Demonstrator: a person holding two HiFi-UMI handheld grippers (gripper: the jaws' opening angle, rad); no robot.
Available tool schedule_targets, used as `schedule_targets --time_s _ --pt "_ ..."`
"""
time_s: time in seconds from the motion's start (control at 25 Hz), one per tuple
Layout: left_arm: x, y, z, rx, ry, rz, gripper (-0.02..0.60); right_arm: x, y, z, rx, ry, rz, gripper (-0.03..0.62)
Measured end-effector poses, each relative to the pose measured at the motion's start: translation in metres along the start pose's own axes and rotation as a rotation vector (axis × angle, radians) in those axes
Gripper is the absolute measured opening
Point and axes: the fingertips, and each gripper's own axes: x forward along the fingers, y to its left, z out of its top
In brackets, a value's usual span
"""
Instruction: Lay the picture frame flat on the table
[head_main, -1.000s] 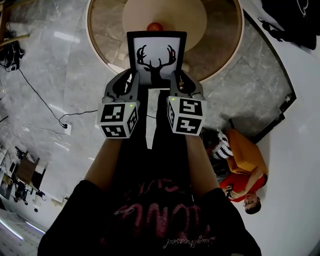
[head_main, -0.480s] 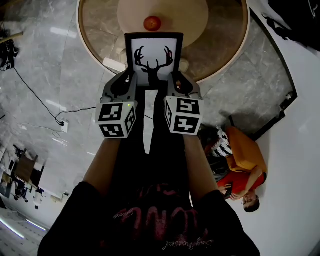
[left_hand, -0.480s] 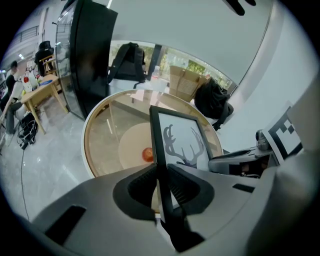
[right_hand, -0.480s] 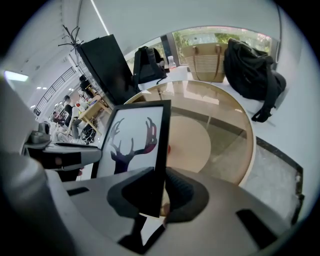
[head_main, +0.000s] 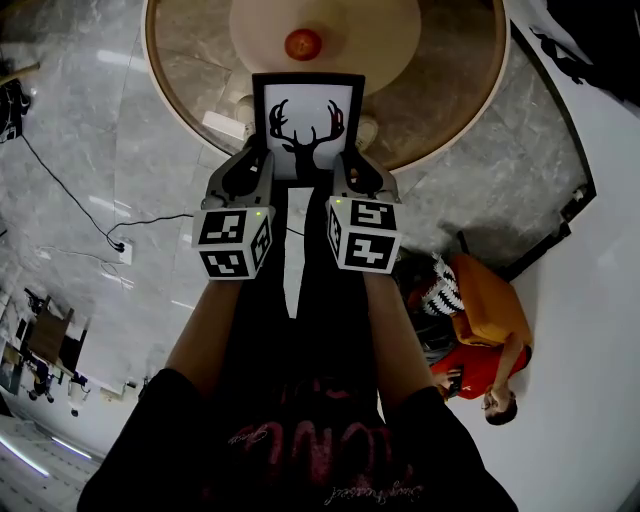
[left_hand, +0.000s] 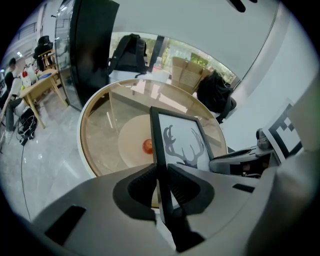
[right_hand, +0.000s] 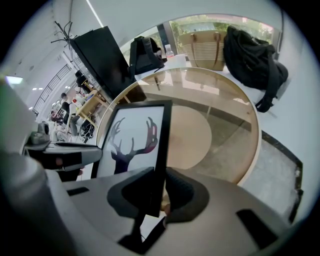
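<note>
Both side edges of the picture frame (head_main: 307, 122) are gripped; the left tongs (head_main: 256, 168) are clamped on its left edge, the right tongs (head_main: 350, 170) on its right edge. It is held upright over the near rim of the round glass tabletop (head_main: 455, 110), stag print facing the person; a red fruit (head_main: 303, 44) sits beyond it; whether the frame touches the glass cannot be told.

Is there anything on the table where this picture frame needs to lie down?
A small red round object sits on the round table just past the picture frame's top edge; laid forward, the frame might hit it.
</note>
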Motion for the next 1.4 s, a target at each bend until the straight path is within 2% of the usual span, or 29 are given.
schedule_targets --time_s 0.68,1.4 --pt "0.02 0.009 -0.018 -0.021 0.041 0.004 0.072 0.018 -0.002 -0.015 0.01 0.046 -0.011 0.08" --pt "0.03 0.011 -0.024 0.017 0.079 0.01 0.072 0.021 -0.001 -0.016 -0.023 0.028 -0.012 0.081"
